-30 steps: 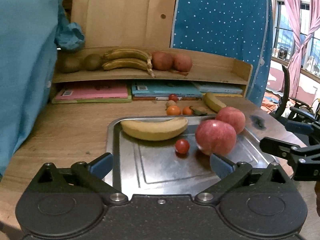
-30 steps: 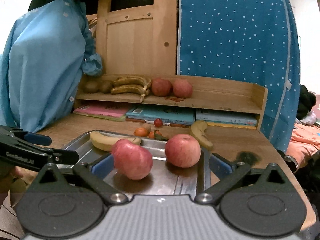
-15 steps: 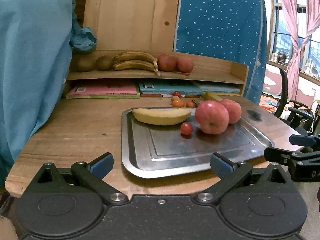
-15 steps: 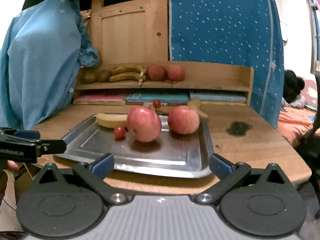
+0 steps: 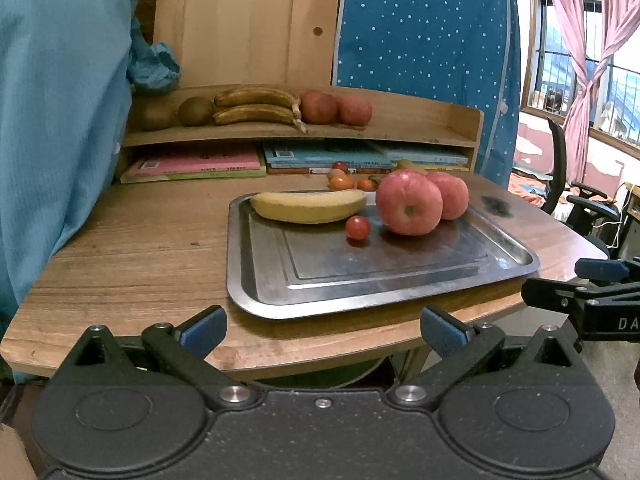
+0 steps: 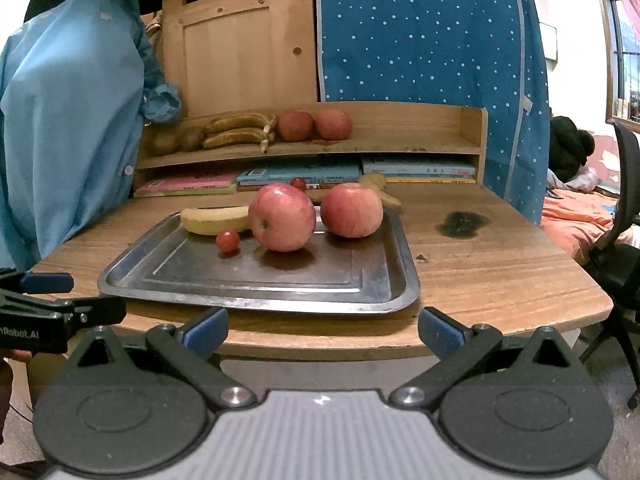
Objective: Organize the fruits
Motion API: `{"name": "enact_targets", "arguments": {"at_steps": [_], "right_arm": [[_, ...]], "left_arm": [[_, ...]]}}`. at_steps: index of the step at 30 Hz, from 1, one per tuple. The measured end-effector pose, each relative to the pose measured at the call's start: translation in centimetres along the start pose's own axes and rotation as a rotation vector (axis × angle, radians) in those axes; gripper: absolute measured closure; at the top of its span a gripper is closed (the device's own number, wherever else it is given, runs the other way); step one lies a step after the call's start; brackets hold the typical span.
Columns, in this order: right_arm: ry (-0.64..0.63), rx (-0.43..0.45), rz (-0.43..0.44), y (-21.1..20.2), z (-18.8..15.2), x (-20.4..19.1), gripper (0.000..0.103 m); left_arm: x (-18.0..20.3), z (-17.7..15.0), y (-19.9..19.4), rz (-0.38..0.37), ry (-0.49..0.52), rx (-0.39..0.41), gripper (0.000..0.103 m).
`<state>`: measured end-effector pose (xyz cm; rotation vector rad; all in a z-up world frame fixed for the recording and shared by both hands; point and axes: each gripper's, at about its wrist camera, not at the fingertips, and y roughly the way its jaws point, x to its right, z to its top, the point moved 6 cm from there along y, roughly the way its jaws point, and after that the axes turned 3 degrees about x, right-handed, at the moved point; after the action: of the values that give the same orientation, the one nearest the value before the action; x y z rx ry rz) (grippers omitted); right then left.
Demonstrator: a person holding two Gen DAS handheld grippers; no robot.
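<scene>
1. Fruits on the metal tray [image 5: 256, 280]: one smooth yellow banana [image 5: 308, 207], two round red apples, the nearer [image 5: 409, 203] touching the farther [image 5: 450, 194], and one small glossy cherry tomato [image 5: 357, 227].
2. The tray, a rimmed rectangle, lies by the wooden desk's [image 5: 132, 248] near edge.
3. Left tongs [image 5: 322, 330] and right tongs [image 6: 324, 330] hover off that edge, both spread wide and empty, well short of the fruit.

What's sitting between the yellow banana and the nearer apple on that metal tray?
A small cherry tomato sits between the banana and the nearer apple, slightly in front of them. The right wrist view shows it best.
</scene>
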<state>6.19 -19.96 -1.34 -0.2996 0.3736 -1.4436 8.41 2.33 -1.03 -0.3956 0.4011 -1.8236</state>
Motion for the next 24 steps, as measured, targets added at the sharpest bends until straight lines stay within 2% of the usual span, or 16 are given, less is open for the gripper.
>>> {"name": "enact_targets", "arguments": {"at_steps": [11, 24], "right_arm": [[0.002, -0.023, 0.011, 1.1, 0.3, 0.3, 0.0], [0.026, -0.008, 0.07, 3.5, 2.3, 0.7, 0.0]], "left_arm": [[-0.1, 0.9, 0.6, 0.004, 0.004, -0.003, 0.001], [-1.1, 3.9, 3.0, 0.013, -0.036, 0.014, 0.001]]}}
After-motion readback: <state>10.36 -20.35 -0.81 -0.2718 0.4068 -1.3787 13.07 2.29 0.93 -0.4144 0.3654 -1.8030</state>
